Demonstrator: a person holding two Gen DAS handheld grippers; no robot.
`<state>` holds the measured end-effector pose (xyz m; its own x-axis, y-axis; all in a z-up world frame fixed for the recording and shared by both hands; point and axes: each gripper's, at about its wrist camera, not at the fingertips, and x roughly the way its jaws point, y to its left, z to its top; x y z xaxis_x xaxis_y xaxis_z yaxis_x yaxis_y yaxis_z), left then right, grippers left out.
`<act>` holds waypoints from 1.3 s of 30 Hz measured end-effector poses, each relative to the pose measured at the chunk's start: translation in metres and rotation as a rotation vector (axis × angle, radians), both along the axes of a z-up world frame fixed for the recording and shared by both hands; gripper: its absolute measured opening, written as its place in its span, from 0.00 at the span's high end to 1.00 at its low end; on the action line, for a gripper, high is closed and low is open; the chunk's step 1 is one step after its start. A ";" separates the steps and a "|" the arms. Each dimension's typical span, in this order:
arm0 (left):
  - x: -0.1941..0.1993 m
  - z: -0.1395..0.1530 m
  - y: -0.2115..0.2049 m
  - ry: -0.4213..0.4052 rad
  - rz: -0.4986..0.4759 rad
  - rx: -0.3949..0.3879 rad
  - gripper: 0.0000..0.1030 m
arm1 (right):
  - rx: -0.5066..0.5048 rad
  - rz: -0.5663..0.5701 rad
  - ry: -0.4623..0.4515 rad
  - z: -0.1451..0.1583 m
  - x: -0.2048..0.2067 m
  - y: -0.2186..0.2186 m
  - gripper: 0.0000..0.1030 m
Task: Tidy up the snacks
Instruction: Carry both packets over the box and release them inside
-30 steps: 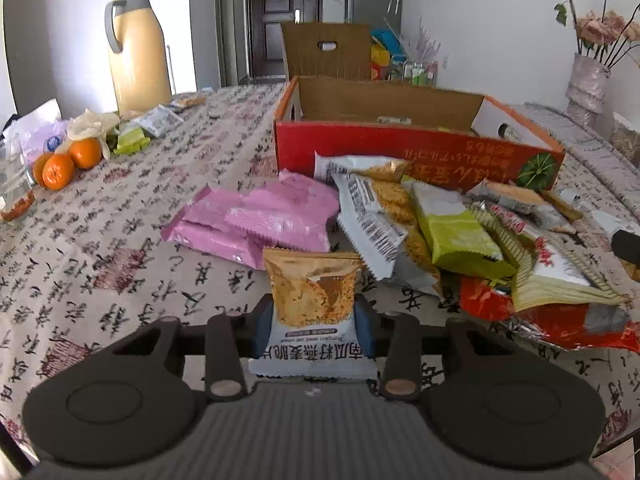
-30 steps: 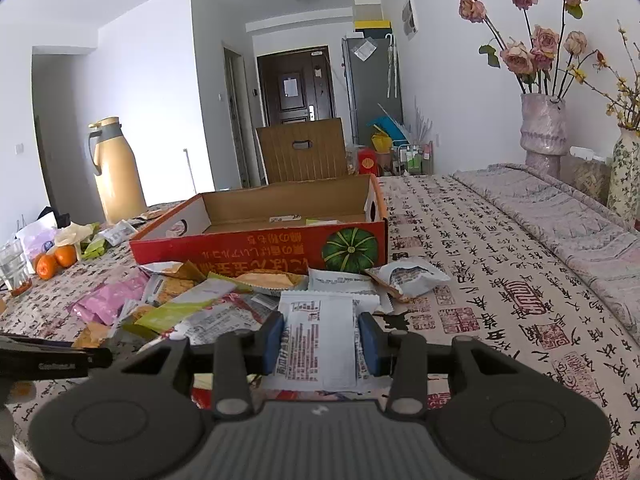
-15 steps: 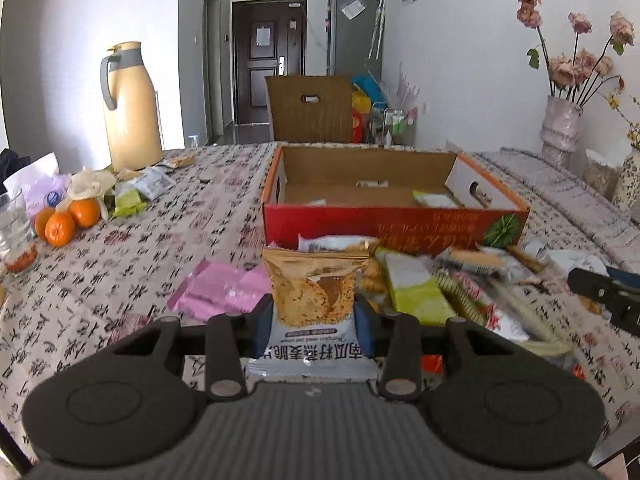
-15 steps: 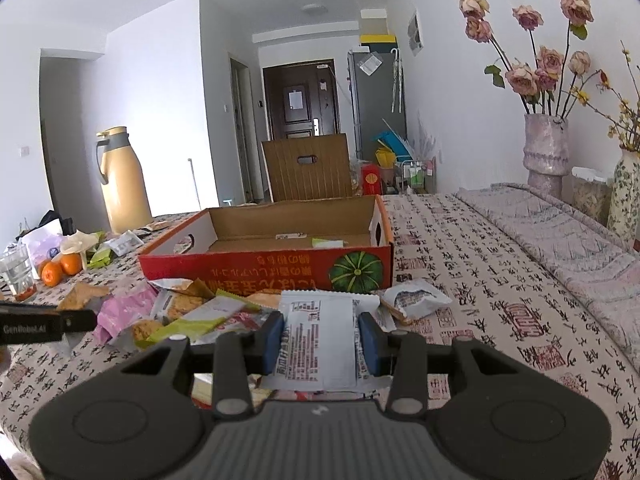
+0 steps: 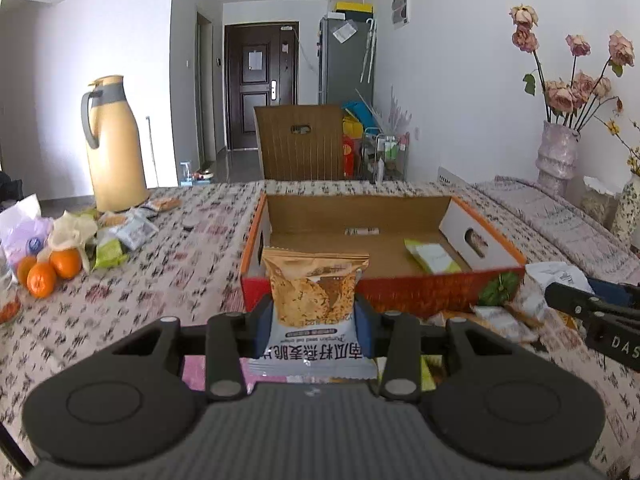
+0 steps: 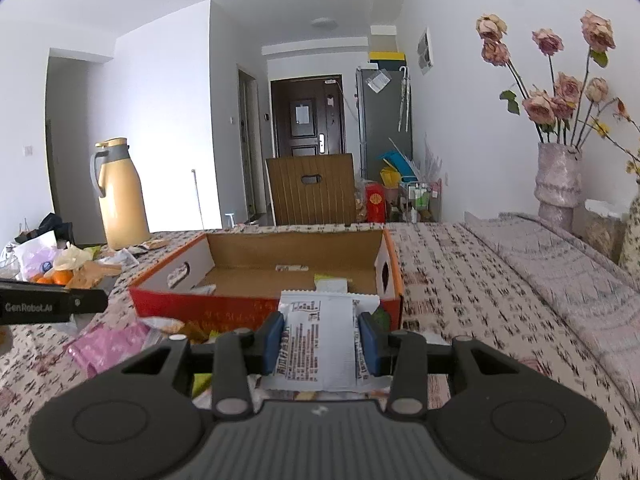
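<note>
My left gripper (image 5: 314, 320) is shut on a brown-and-white oat crisp packet (image 5: 314, 300), held above the table just in front of the red cardboard box (image 5: 384, 292). My right gripper (image 6: 321, 342) is shut on a white snack packet (image 6: 322, 340) with printed text, near the box's (image 6: 224, 308) front right corner. The open box holds a green packet (image 5: 432, 256) and a small bar (image 5: 362, 231). The other snacks lie on the table below both grippers, mostly hidden; pink packets (image 6: 108, 344) show at the left.
A yellow thermos (image 5: 114, 148), oranges (image 5: 50, 270) and loose packets sit at the far left. A vase of dried roses (image 6: 558, 180) stands at the right. A wooden chair back (image 5: 302, 144) rises behind the patterned tablecloth (image 6: 480, 304). The right gripper's body (image 5: 600, 316) shows at the right edge of the left wrist view.
Both grippers have risen with their packets and come closer to the box. The snack pile has dropped under the view and the box's inside now shows.
</note>
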<state>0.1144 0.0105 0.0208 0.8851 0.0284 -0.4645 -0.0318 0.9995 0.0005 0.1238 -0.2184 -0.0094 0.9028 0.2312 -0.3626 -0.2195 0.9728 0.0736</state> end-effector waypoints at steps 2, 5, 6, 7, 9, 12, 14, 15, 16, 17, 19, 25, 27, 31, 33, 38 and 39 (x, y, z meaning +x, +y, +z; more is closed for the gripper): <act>0.009 0.004 -0.002 -0.010 0.000 0.003 0.60 | -0.008 0.002 -0.007 0.003 0.011 0.002 0.62; 0.024 0.009 -0.004 -0.020 -0.002 0.006 0.60 | -0.018 0.005 -0.015 0.006 0.027 0.006 0.62; 0.029 0.010 -0.005 -0.023 -0.002 0.007 0.60 | -0.020 0.007 -0.018 0.007 0.033 0.007 0.62; 0.035 0.011 -0.006 -0.026 -0.002 0.009 0.60 | -0.021 0.011 -0.020 0.008 0.039 0.008 0.62; 0.046 0.014 -0.008 -0.031 -0.004 0.009 0.60 | -0.023 0.017 -0.021 0.010 0.051 0.010 0.62; 0.063 0.016 -0.010 -0.034 -0.006 0.011 0.60 | -0.032 0.019 -0.021 0.011 0.071 0.014 0.62; 0.075 0.016 -0.012 -0.031 -0.007 0.012 0.60 | -0.035 0.024 -0.017 0.011 0.085 0.017 0.62; 0.081 0.015 -0.013 -0.028 -0.007 0.014 0.60 | -0.037 0.026 -0.013 0.011 0.092 0.019 0.62; 0.087 0.015 -0.014 -0.025 -0.009 0.016 0.60 | -0.037 0.028 -0.009 0.011 0.100 0.020 0.62; 0.095 0.014 -0.015 -0.020 -0.013 0.018 0.60 | -0.038 0.029 -0.004 0.011 0.107 0.022 0.62; 0.108 0.011 -0.015 -0.010 -0.008 0.023 0.60 | -0.039 0.029 0.009 0.009 0.121 0.025 0.62; 0.141 -0.003 -0.013 0.027 0.011 0.011 0.60 | -0.034 0.022 0.048 -0.001 0.156 0.032 0.62; 0.147 -0.009 -0.010 0.041 0.015 0.005 0.60 | -0.035 0.017 0.062 -0.008 0.164 0.032 0.62; 0.156 -0.023 -0.005 0.076 0.018 -0.005 0.60 | -0.027 0.013 0.096 -0.020 0.173 0.030 0.62; 0.159 -0.028 -0.004 0.094 0.017 -0.008 0.60 | -0.028 0.016 0.108 -0.024 0.175 0.030 0.62; 0.159 -0.032 -0.005 0.101 0.009 -0.016 0.56 | -0.045 0.022 0.137 -0.031 0.178 0.032 0.60; 0.158 -0.032 -0.004 0.099 0.008 -0.018 0.55 | -0.044 0.018 0.137 -0.031 0.178 0.031 0.61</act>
